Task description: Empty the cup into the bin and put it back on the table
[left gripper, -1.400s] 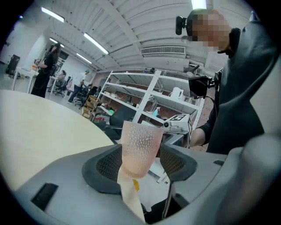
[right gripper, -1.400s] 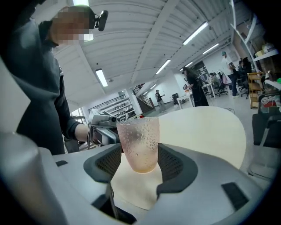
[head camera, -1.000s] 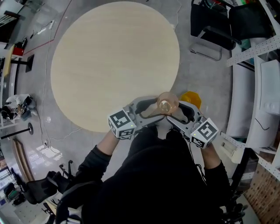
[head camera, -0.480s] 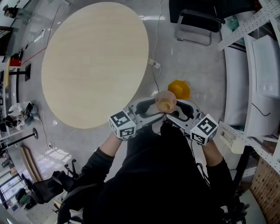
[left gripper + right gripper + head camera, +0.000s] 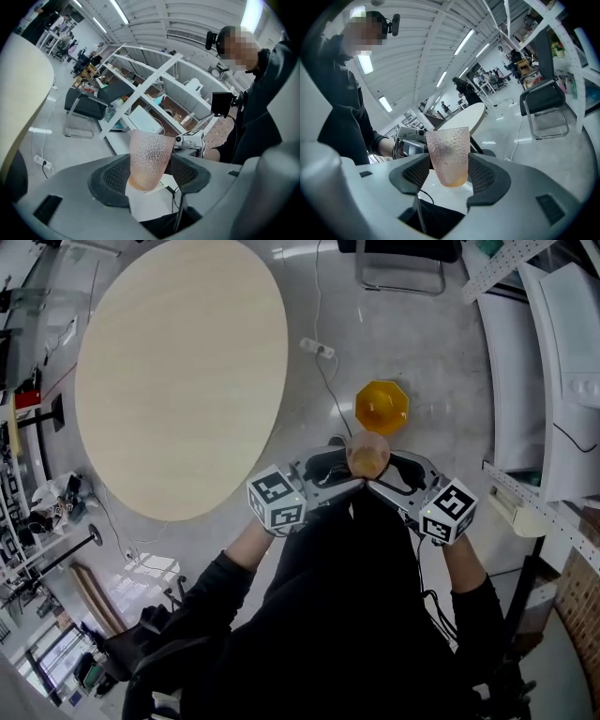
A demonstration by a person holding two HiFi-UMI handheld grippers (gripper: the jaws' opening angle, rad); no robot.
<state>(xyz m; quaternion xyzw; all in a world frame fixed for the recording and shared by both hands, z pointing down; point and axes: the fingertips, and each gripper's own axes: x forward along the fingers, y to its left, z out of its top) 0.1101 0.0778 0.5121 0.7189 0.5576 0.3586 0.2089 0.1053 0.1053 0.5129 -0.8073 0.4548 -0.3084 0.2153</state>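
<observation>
**Thin dimpled cup pinched by 2 grippers, near the bin**

The cup [image 5: 367,455] is held upright in the air, in front of the person's body and over the floor. It is just short of the yellow bin [image 5: 382,407] and well clear of the table [image 5: 178,371].

Both tools have hold of it. The left gripper [image 5: 150,176] has its jaws closed to cup width, with the ribbed pads pressing the lower half of the wall from 2 sides. The right gripper [image 5: 447,176] grips it the same way from the opposite direction.

The cup is translucent pink with a dimpled wall, and it looks like light plastic. I judge it thin enough to flex or pop out if squeezed hard, and smooth enough to slip when tilted. A darker amber band shows at its bottom. That may be a little liquid, but I cannot tell for sure.

The low grip near the stiffer base seems sound. For pouring, 1 gripper could probably carry it, and the rim should be kept free.

The table is round, pale wood, flat and bare, so setting the cup back down should be easy. The floor is glossy grey, and a power strip [image 5: 317,348] with its cable lies between the table and the bin, so a spill there would be unwelcome. A black chair [image 5: 403,259] stands beyond the bin, and white shelving [image 5: 553,381] runs along the right.
</observation>
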